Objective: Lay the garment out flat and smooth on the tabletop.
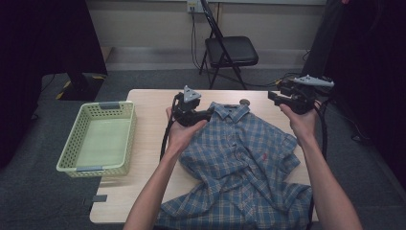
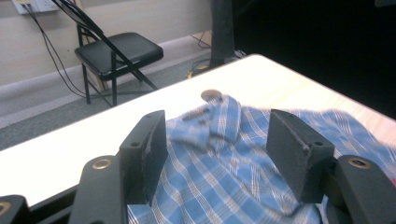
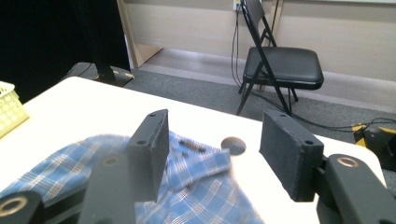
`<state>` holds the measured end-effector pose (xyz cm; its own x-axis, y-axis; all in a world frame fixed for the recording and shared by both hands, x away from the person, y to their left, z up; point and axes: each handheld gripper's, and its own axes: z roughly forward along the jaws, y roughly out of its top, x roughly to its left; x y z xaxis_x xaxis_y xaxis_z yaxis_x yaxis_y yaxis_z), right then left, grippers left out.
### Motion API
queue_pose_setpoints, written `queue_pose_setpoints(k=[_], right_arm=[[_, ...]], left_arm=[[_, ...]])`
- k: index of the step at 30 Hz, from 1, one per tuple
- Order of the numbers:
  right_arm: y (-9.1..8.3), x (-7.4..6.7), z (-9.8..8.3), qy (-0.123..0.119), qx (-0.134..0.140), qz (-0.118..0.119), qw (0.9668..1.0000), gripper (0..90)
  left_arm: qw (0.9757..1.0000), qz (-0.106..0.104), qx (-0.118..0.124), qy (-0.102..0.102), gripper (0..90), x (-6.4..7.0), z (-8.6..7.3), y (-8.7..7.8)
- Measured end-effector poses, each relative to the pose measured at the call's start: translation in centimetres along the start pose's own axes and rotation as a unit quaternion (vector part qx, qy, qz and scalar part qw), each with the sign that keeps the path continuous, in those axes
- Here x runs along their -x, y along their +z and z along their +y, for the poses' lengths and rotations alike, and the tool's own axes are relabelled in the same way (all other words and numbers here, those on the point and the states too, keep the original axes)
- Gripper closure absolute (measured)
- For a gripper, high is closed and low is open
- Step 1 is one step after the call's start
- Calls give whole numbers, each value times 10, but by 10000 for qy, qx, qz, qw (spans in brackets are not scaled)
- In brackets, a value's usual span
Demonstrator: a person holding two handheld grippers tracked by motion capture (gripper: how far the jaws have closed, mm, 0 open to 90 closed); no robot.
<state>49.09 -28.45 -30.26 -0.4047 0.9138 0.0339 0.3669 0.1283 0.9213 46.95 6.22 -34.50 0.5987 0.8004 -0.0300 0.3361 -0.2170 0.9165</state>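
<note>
The blue checked shirt (image 1: 239,163) lies crumpled on the worktop (image 1: 148,124), collar toward the far edge, with the released left hand-held gripper (image 1: 209,114) just beside the collar and the released right hand-held gripper (image 1: 272,97) lifted clear, farther off.

Soft plaid cloth shirt (image 1: 239,158), matt wooden table (image 1: 148,143)

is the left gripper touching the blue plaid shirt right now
Apart. In the left gripper view the left gripper has open jaws above the blue plaid shirt, with cloth visible between but no pad pressing it.
</note>
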Motion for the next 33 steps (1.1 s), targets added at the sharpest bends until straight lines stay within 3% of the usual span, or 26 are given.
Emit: queue_pose_setpoints(k=[2, 6, 12, 16, 21, 25, 33], right_arm=[[-5, 0, -9, 19, -13, 73, 10000, 410], [-17, -6, -24, -89, -32, 380, 9992, 365], [-33, -18, -51, -207, -245, 765, 9966, 297], [-38, -24, -69, -205, -371, 926, 9948, 301], [-33, -37, -97, -288, -682, 1165, 9904, 335], [-27, -48, -116, -336, -806, 1257, 9882, 388], [-9, -58, -153, -327, -1065, 1339, 9847, 440]], left_arm=[[10000, -65, 10, -13, 368, 3, -8, -3], [9996, -223, -95, 153, 355, 10, -22, -9], [9980, -494, -255, 308, 327, 24, -46, -21], [9967, -566, -489, 328, 332, 28, -64, -23], [9947, -666, -741, 255, 337, 29, -88, -21], [9943, -707, -797, 64, 333, 30, -107, -19], [9905, -823, -1093, 115, 304, 35, -128, -3]])
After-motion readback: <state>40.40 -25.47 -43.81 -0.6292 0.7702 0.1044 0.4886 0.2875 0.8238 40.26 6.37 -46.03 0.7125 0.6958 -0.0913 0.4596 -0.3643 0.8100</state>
